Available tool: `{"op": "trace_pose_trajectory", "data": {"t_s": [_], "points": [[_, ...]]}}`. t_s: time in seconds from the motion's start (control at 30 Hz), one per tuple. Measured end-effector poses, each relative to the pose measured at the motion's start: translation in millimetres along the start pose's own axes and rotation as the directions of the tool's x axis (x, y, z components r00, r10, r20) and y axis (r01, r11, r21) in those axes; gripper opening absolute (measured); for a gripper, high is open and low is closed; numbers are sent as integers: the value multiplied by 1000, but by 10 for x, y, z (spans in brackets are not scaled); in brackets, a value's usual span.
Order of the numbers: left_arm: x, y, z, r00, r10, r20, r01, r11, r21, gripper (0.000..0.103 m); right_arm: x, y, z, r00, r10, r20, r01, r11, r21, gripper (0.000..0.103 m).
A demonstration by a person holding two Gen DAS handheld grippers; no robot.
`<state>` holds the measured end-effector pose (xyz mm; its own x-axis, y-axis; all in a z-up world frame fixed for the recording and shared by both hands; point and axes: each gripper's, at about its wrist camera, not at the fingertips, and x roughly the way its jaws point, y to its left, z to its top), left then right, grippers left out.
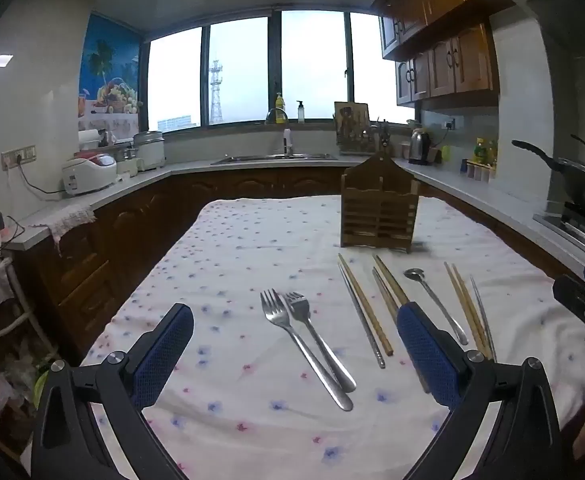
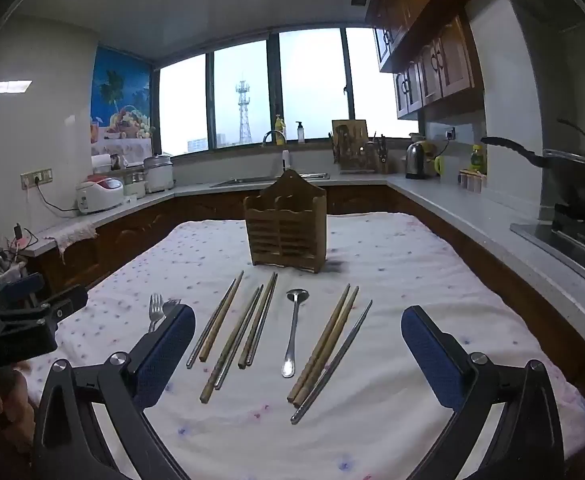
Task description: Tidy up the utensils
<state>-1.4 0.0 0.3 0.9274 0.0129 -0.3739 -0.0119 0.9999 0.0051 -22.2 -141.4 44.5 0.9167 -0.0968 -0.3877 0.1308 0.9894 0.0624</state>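
No brand or writing is readable from here. Ahead of both my grippers, the floral tablecloth (image 2: 412, 280) carries the wooden utensil holder (image 2: 285, 227) at its far end. My left gripper (image 1: 294, 354) gapes wide and empty above two forks (image 1: 304, 344); my right gripper (image 2: 298, 354), equally spread and touching nothing, hovers over the chopsticks (image 2: 236, 332) and spoon (image 2: 294, 330).
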Motion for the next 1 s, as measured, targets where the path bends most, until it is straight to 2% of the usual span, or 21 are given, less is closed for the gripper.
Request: {"op": "trace_pose_trajectory", "data": {"t_s": [0.13, 0.17, 0.23, 0.37, 1.0], "points": [[-18, 8, -2, 1000, 24, 4, -24, 1000, 0, 102, 5, 39, -21, 1000, 10, -20, -10, 1000, 1, 103], [-2, -29, -47, 1000, -7, 15, 6, 1000, 24, 102, 4, 57, -26, 1000, 12, -23, -12, 1000, 2, 103], [-11, -51, -67, 1000, -10, 13, 10, 1000, 23, 102, 20, -2, 25, 1000, -1, -16, 1, 1000, 14, 103], [-3, -48, -37, 1000, -12, -8, 12, 1000, 17, 102, 21, -9, 17, 1000, 3, -7, -3, 1000, 13, 103], [-51, -16, -10, 1000, -16, 14, 16, 1000, -3, 102, -52, 16, 31, 1000, 2, 7, -2, 1000, 21, 103]]}}
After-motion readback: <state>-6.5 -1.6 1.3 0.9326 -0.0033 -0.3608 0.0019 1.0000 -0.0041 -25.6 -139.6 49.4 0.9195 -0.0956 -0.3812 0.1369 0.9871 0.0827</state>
